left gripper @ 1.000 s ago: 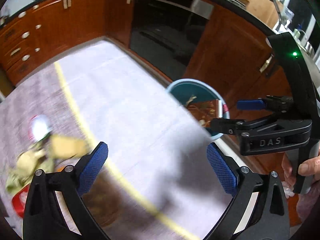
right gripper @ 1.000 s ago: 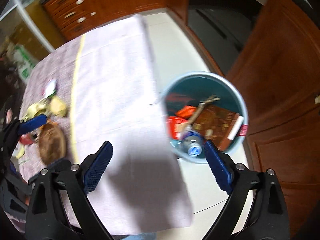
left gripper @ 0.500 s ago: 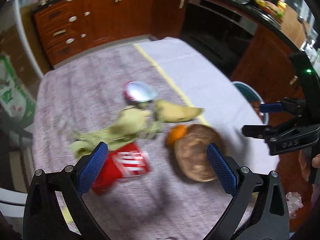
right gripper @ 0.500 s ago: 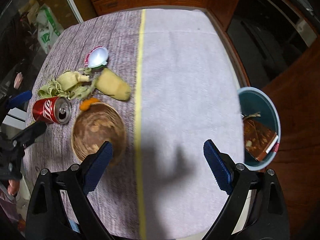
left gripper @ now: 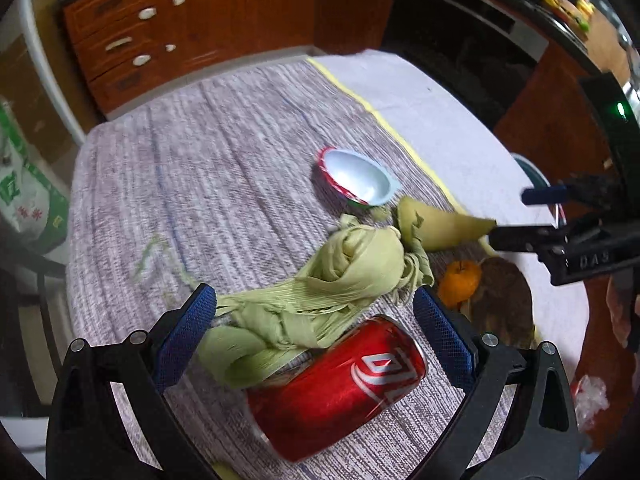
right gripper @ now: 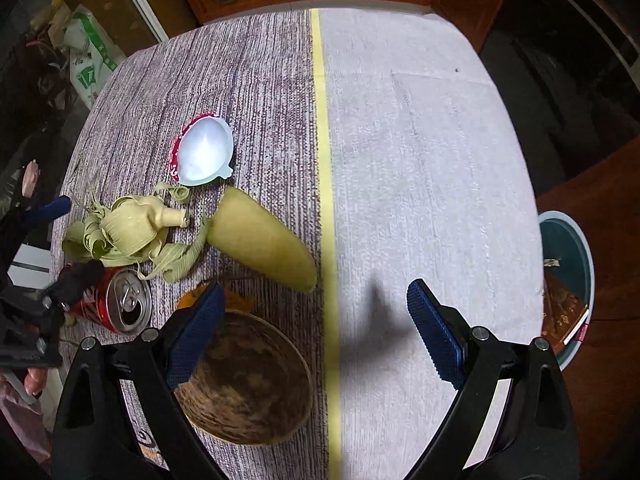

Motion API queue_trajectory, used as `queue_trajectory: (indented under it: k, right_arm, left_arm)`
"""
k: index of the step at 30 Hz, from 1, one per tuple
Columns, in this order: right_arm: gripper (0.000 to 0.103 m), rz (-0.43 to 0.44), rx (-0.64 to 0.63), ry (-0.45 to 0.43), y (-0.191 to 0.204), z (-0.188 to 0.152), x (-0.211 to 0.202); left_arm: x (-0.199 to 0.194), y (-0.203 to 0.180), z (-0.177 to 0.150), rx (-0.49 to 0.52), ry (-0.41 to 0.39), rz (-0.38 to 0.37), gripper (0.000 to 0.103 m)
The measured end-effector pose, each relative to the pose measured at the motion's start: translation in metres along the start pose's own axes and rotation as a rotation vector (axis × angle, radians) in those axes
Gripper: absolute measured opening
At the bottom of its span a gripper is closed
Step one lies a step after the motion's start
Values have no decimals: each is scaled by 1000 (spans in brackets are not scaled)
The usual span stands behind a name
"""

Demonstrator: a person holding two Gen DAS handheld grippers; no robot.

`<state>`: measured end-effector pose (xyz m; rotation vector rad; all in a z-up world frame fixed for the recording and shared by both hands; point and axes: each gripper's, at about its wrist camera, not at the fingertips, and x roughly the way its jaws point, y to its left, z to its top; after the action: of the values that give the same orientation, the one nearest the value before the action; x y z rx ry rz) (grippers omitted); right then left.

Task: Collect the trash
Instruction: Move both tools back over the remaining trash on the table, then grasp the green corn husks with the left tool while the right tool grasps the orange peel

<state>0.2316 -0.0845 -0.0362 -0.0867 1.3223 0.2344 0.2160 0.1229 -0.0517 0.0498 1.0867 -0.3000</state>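
One can (left gripper: pixel 338 384) on side, top toward right gripper (right gripper: pixel 314 330)

right half of cloth (right gripper: pixel 420 160) bare, trash pile (right gripper: pixel 132 232) crowding left

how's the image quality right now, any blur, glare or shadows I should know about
Left wrist view: strong fisheye bending, cloth and corn husks slightly motion-smeared, glare on the red can. Right wrist view: sharper, a dark shadow on the pale tablecloth near the open right gripper, bright highlight inside the white lid.
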Motion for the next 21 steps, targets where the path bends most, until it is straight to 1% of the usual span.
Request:
queue_trajectory:
  k: [4, 6, 8, 10, 11, 13, 16, 17, 19, 20, 21]
  right_arm:
    - [88, 21, -20, 0, 5, 5, 4]
    - [88, 34, -7, 5, 5, 5, 6]
    - [88, 53, 1, -1, 6, 5, 4]
    - [88, 55, -1, -12, 7, 5, 1]
    - [88, 55, -3, -14, 8, 5, 0]
    - [88, 68, -3, -9, 11, 6, 0]
    - [88, 81, -15, -1, 16, 5, 1]
    - [87, 79, -23, -3, 18, 5, 1]
    - [77, 80, -43, -2, 26, 4, 1]
    - [74, 89, -48, 1, 29, 4, 1]
    - [67, 94, -54, 3, 32, 4, 0]
  left_arm:
    - [14, -11, 2, 54, 29, -17, 99]
    - [22, -15, 3, 77, 36, -17, 99]
    - [28, -22, 4, 96, 39, -9, 96]
    - [34, -26, 5, 109, 52, -18, 78]
    - [37, -27, 6, 113, 57, -24, 74]
    - [39, -30, 6, 126, 53, -22, 48]
    - [36, -31, 4, 129, 33, -25, 24]
    - [33, -29, 4, 121, 23, -21, 24]
    - [30, -22, 2, 96, 15, -35, 23]
    - [29, -19, 2, 85, 14, -36, 23]
    - [27, -14, 0, 67, 11, -33, 23]
